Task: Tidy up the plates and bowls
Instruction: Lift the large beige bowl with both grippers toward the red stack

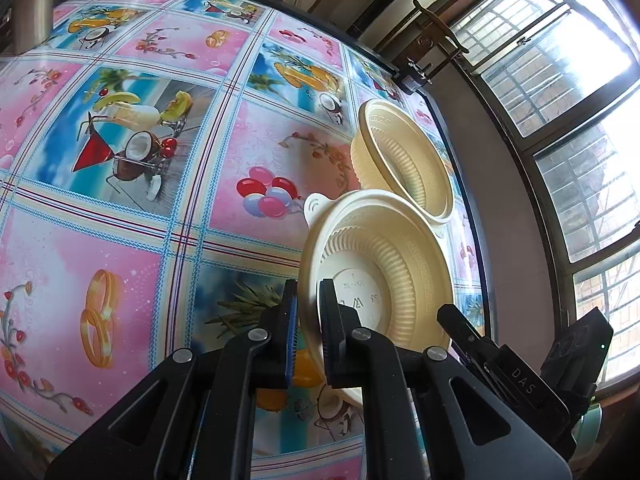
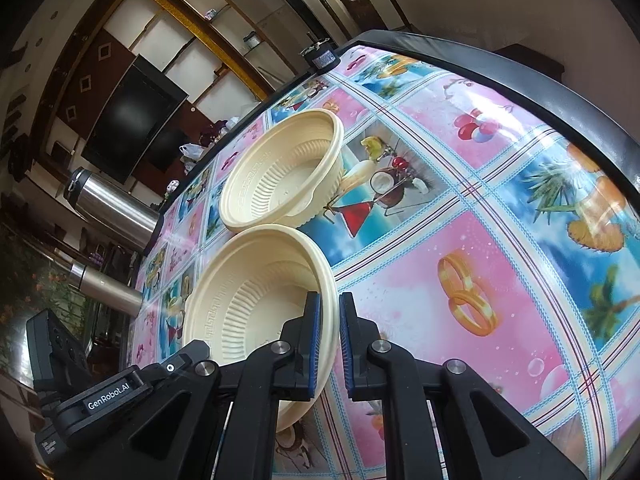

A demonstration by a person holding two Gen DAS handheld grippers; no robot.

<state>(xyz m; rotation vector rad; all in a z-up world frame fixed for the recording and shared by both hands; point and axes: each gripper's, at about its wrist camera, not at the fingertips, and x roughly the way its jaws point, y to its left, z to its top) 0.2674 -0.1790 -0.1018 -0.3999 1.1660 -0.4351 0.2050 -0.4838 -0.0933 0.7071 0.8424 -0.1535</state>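
Left gripper (image 1: 307, 312): black, blue-padded fingers clamped on the near rim of the closer bowl, one finger outside the wall, one inside.
Right gripper (image 2: 329, 330): same black build; its fingers straddle the opposite rim of that bowl, left pad against the inner wall, right pad showing a sliver of gap outside, so whether it truly pinches cannot be told.
Table (image 1: 240, 220): glossy cloth of pink and blue squares printed with cocktails, coconuts, balloons and gold rings; dark edge trim.
Near bowl (image 1: 384, 264): cream plastic, ribbed sloping wall, flat base with moulded marks, a key-pattern band under a broad rim; tilted, held between both grippers near the table's window-side edge.
Far bowl (image 1: 404, 160): matching cream ribbed bowl, just behind the near one, rims almost touching; it looks like two nested.
White lid tab (image 1: 316, 204): small, peeking out beside the near bowl's rim.
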